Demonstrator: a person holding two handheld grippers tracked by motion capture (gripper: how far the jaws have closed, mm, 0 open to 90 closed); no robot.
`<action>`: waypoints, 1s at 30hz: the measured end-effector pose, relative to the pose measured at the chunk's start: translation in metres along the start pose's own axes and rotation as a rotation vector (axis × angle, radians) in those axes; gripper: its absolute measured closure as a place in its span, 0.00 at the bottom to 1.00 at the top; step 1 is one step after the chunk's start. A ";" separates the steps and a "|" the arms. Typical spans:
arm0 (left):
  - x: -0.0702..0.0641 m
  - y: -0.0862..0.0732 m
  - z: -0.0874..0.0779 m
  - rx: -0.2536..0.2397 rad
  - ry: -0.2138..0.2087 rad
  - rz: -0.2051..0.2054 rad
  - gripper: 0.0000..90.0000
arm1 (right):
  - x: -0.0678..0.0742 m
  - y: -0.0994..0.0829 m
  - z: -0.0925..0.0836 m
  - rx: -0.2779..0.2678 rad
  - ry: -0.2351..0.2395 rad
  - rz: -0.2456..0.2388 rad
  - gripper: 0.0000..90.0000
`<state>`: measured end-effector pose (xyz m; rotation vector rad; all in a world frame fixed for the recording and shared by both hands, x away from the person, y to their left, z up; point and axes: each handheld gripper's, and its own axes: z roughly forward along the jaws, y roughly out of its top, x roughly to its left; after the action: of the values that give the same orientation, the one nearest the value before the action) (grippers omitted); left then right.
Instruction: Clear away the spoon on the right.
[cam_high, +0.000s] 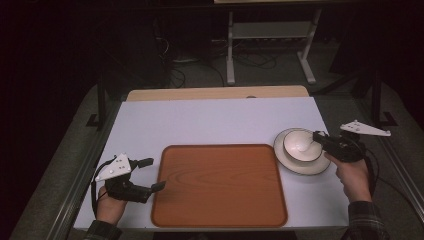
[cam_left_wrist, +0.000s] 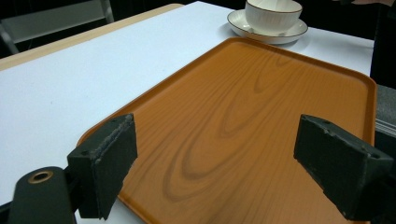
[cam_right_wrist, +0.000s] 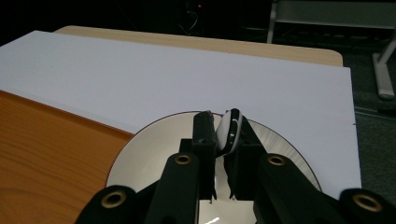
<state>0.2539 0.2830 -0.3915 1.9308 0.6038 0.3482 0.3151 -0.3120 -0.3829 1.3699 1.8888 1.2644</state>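
One tray (cam_high: 219, 186) — one bowl (cam_high: 302, 144) — one plate (cam_high: 301, 167)

Wood-grain orange tray (cam_high: 220, 186), white dark-rimmed bowl (cam_high: 301, 145) and plate (cam_high: 303, 167), white table (cam_high: 220, 122)

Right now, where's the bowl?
In the high view the bowl sits on the saucer at the table's right side, just right of the wooden tray, with the right gripper shut on its rim.
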 end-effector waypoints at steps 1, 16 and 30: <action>0.000 0.000 0.000 -0.001 -0.001 0.000 0.14 | 0.000 0.001 0.000 0.003 -0.001 -0.004 0.92; 0.000 0.000 0.000 -0.002 0.000 -0.001 0.14 | 0.005 0.020 -0.014 -0.031 0.023 -0.031 0.92; 0.000 0.000 -0.001 -0.004 0.001 -0.001 0.14 | 0.031 0.041 -0.029 -0.052 0.087 -0.111 0.92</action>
<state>0.2537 0.2836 -0.3912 1.9268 0.6046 0.3495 0.2994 -0.2917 -0.3299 1.1848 1.9469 1.3270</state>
